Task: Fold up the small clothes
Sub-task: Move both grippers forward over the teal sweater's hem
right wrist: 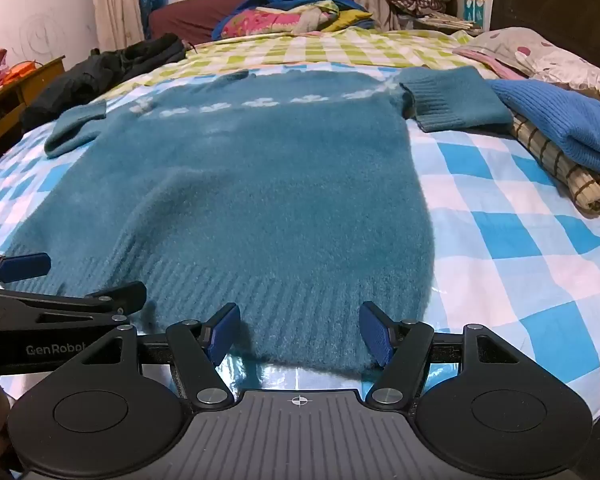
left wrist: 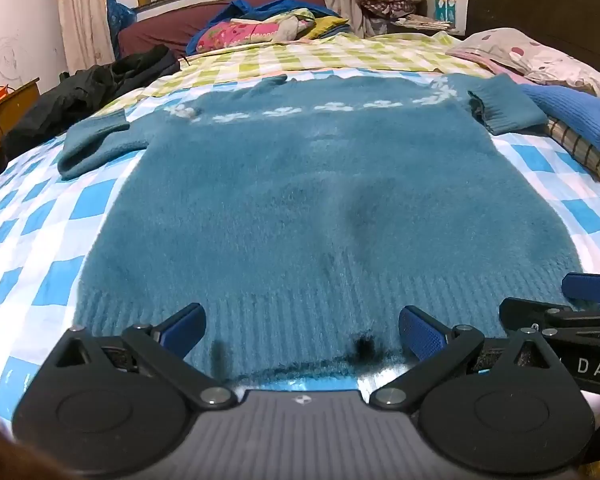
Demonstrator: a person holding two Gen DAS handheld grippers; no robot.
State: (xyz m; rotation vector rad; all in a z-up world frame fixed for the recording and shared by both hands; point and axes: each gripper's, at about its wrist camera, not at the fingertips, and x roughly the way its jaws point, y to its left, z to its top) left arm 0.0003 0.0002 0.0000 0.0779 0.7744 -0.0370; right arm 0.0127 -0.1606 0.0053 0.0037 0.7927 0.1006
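Both tongs, left (left wrist: 300, 330) and right (right wrist: 300, 334), gape apart over the teal sweater's (left wrist: 324, 200) ribbed hem

Your fuzzy teal knitted sweater (left wrist: 320, 200) with its row of white flowers across the chest lies spread flat on the blue-and-white checked bedsheet (right wrist: 520, 240), ribbed hem nearest you, both short sleeves stretched out sideways, collar farthest away.
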